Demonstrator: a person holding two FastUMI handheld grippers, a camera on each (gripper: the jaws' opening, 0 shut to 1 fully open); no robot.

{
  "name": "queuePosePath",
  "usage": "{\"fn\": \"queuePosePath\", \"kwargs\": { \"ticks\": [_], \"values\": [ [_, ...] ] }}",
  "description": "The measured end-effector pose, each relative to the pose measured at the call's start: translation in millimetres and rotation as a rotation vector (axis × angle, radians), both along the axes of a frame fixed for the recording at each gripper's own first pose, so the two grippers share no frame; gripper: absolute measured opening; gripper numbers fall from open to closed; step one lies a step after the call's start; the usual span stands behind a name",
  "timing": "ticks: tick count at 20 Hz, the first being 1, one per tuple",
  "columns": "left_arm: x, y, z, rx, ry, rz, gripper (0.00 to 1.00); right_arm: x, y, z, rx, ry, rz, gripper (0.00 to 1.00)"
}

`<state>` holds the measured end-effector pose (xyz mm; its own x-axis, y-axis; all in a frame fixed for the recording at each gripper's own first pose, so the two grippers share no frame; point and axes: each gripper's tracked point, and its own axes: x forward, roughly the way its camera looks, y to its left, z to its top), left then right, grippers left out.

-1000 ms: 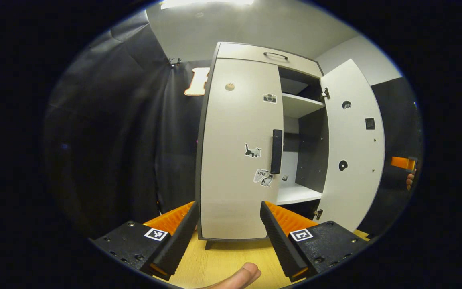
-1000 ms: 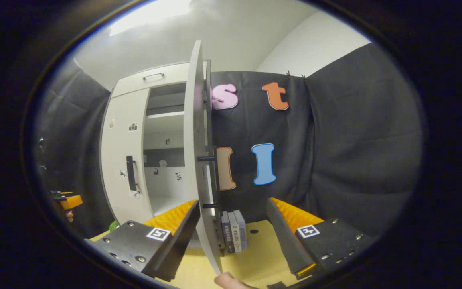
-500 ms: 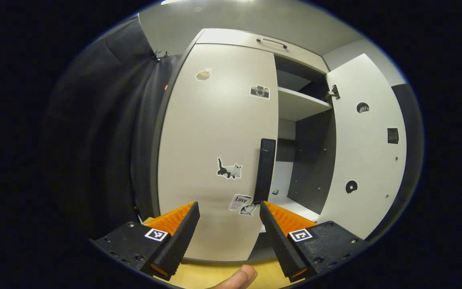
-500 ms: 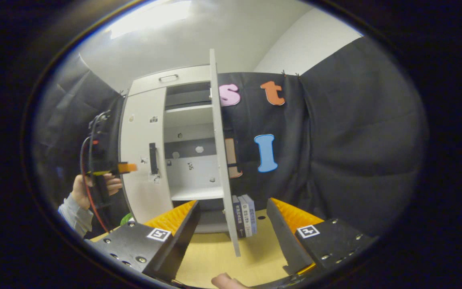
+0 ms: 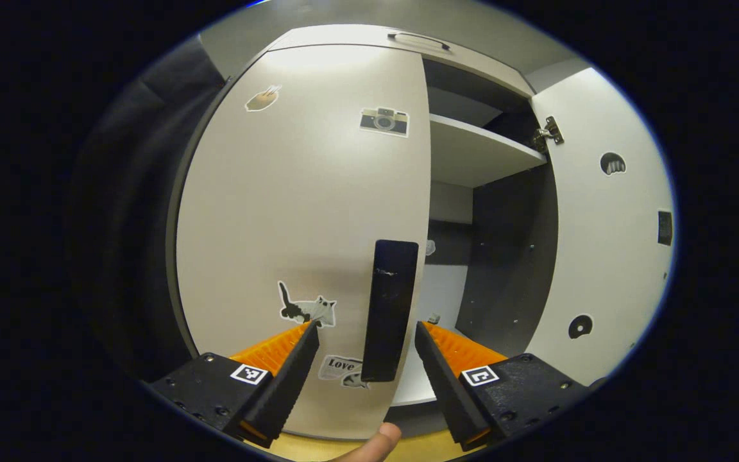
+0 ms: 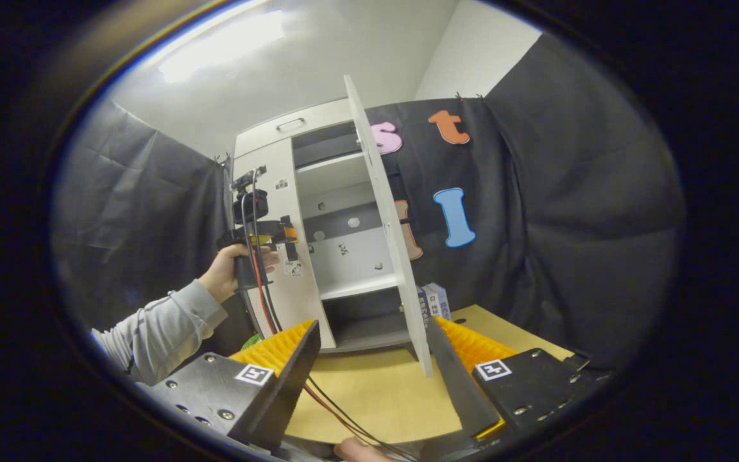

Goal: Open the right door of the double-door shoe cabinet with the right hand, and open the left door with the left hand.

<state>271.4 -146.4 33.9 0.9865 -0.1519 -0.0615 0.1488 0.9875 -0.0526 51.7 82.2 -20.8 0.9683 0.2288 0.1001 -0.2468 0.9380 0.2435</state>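
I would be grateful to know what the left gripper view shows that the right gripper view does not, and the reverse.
Left gripper view: a close look at the left door's black handle between the left gripper's open fingers, with the cat sticker beside it. Right gripper view: a hand and grey sleeve holding that gripper, books beside the cabinet, the wooden table, and the open, empty right gripper. Shared: the cabinet's shelf and the open right door.

The cabinet (image 5: 472, 154) is pale with dark inner walls. Its left door (image 5: 305, 212) is closed, its dark handle (image 5: 389, 311) upright between the left claw's (image 5: 362, 359) spread fingers. Its right door (image 6: 385, 224) stands wide open.
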Motion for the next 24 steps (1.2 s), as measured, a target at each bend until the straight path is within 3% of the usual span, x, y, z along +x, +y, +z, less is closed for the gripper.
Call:
{"fn": "queuePosePath", "kwargs": {
  "ticks": [4, 5, 6, 8, 9, 10, 11, 13, 14, 17, 18, 20, 24],
  "values": [
    [15, 12, -2, 0.059, 0.010, 0.092, 0.89, -8, -7, 2, 0.006, -0.017, -0.029, 0.98],
    [15, 11, -1, 0.064, -0.004, 0.100, 0.86, -9, -6, 4, 0.006, -0.023, -0.027, 0.94],
    [17, 11, -1, 0.074, -0.004, 0.105, 0.86, -9, -6, 4, 0.005, -0.028, -0.030, 0.98],
    [18, 5, 0, 0.081, -0.008, 0.104, 0.81, -9, -5, 5, -0.008, -0.035, -0.034, 0.98],
    [18, 2, 1, 0.094, -0.004, 0.104, 0.72, -10, -2, 5, -0.014, -0.038, -0.029, 0.94],
    [18, -3, 0, 0.098, 0.003, 0.097, 0.67, -11, 2, 3, -0.019, -0.039, -0.023, 0.98],
    [18, -8, 2, 0.112, 0.002, 0.096, 0.54, -13, 5, 2, -0.025, -0.040, -0.017, 0.94],
    [18, -6, 1, 0.122, 0.011, 0.113, 0.33, -16, 9, -1, -0.035, -0.041, -0.010, 0.94],
    [19, -7, 1, 0.107, 0.015, 0.112, 0.33, -18, 11, -2, -0.031, -0.041, -0.010, 0.98],
    [17, -6, -2, 0.103, 0.031, 0.094, 0.27, -16, 14, -3, -0.036, -0.039, -0.003, 0.98],
    [14, -5, -2, 0.102, 0.029, 0.094, 0.27, -17, 15, -3, -0.039, -0.038, -0.002, 0.94],
    [7, -3, -2, 0.098, 0.026, 0.105, 0.26, -20, 16, -1, -0.042, -0.042, 0.000, 0.98],
    [-20, 4, 1, 0.117, 0.023, 0.079, 0.25, -18, 12, -2, -0.041, -0.036, -0.022, 0.98]
  ]
}}
